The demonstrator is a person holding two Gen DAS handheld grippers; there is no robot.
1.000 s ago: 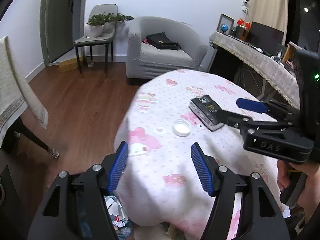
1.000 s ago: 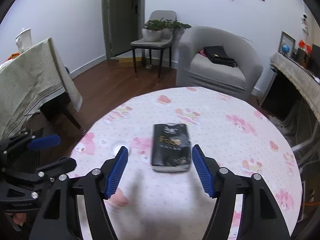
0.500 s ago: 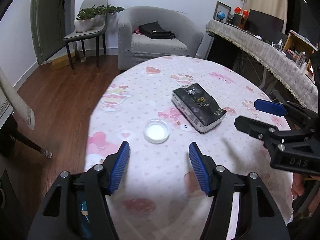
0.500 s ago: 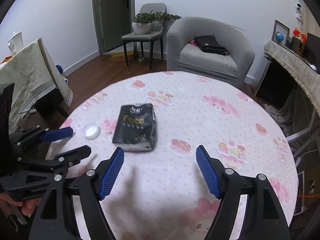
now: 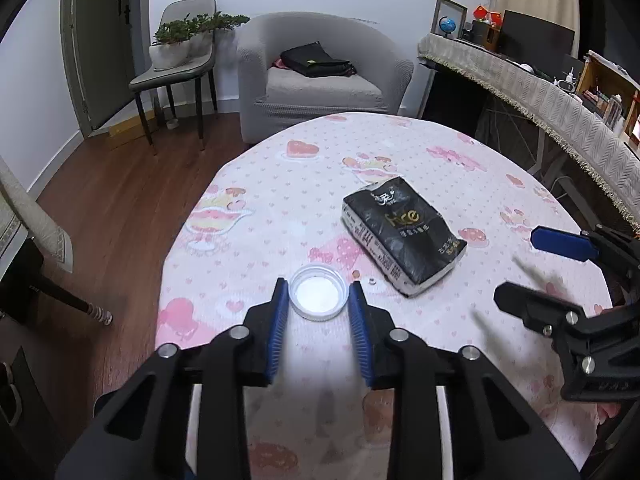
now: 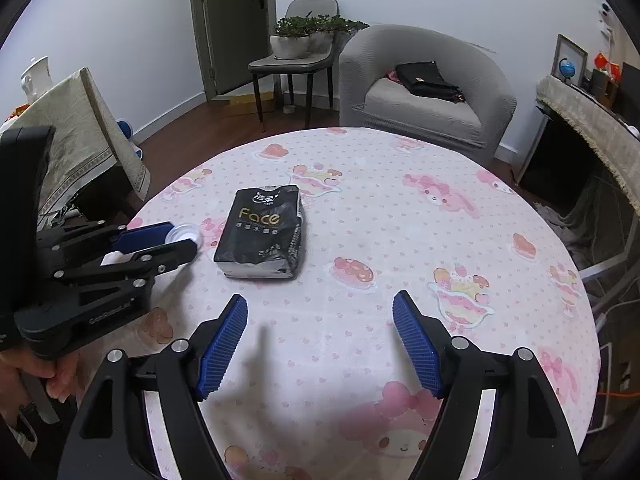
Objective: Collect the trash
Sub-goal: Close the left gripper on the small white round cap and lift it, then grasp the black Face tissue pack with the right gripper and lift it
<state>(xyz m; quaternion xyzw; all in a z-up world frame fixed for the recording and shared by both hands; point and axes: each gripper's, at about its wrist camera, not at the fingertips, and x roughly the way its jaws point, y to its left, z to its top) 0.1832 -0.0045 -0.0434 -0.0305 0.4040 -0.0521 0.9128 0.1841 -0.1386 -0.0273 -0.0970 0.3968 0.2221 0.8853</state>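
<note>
A small white plastic lid lies on the round table with the pink cartoon cloth. My left gripper has its blue pads on either side of the lid, closed in against its rim. The lid also shows in the right wrist view, between the left gripper's fingers. A black tissue pack lies just right of the lid, also visible in the right wrist view. My right gripper is wide open and empty above the cloth, nearer than the pack.
A grey armchair with a black bag stands behind the table. A chair with potted plants stands to its left. A cloth-covered sideboard runs along the right. A draped table stands at the left.
My left gripper moved forward over the table to the white lid and closed around it. My right gripper drew back from the tissue pack and opened wider.
</note>
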